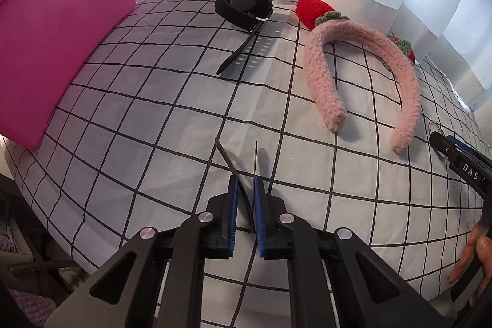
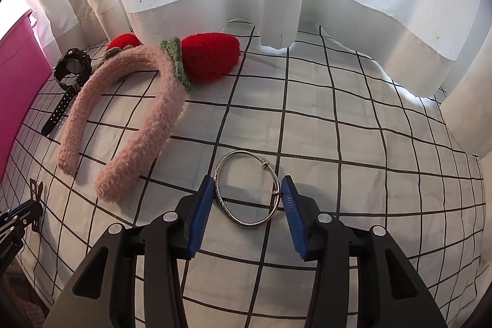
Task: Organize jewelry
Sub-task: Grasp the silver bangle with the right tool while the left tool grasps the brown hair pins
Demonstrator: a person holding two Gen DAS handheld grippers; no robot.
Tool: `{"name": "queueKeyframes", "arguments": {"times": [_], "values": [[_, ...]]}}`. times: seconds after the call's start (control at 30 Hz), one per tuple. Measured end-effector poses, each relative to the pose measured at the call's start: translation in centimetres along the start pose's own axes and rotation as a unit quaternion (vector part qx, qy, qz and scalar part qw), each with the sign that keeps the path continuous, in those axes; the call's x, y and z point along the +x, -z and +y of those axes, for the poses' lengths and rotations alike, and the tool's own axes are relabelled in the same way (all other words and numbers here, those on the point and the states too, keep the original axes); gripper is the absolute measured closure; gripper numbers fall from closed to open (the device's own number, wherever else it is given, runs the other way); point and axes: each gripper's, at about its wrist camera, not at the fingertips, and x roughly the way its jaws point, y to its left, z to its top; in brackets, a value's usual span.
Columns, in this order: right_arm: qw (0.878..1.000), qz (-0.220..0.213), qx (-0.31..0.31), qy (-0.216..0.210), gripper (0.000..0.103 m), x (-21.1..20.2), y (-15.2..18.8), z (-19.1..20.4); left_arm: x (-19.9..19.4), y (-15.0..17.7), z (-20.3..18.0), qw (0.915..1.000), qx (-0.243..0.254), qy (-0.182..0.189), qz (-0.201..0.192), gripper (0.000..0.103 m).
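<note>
Bangle [image 2: 247, 189] between right claw [image 2: 247, 192] pads

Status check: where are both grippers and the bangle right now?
Left gripper shut on a thin dark hairpin. Right gripper pads against the silver bangle on the checked cloth. Pink headband beside it, not blocking.

A silver bangle [image 2: 248, 189] lies flat near the fluffy pink headband [image 2: 129, 109] – a black watch [image 2: 69, 76] lies beyond that headband.
</note>
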Motion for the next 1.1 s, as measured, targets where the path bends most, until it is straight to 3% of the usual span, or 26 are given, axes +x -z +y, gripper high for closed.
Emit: {"name": "queueKeyframes", "arguments": {"times": [0.27, 0.73, 1.1], "values": [[1.000, -0.002, 0.012, -0.002, 0.059, -0.8, 0.3, 0.0, -1.7, -1.2, 2.4, 0.9995, -0.018, 0.014, -0.020, 0.093], [0.999, -0.040, 0.021, 0.002, 0.059, -6.3, -1.1, 1.4, -6.7, -4.7, 4.7, 0.9957, 0.007, 0.017, -0.091, 0.093], [0.995, -0.103, -0.009, -0.017, 0.059, -12.6, -5.1, 7.5, -11.1, -8.8, 8.9, 0.9907, -0.008, 0.033, -0.132, 0.093]]}}
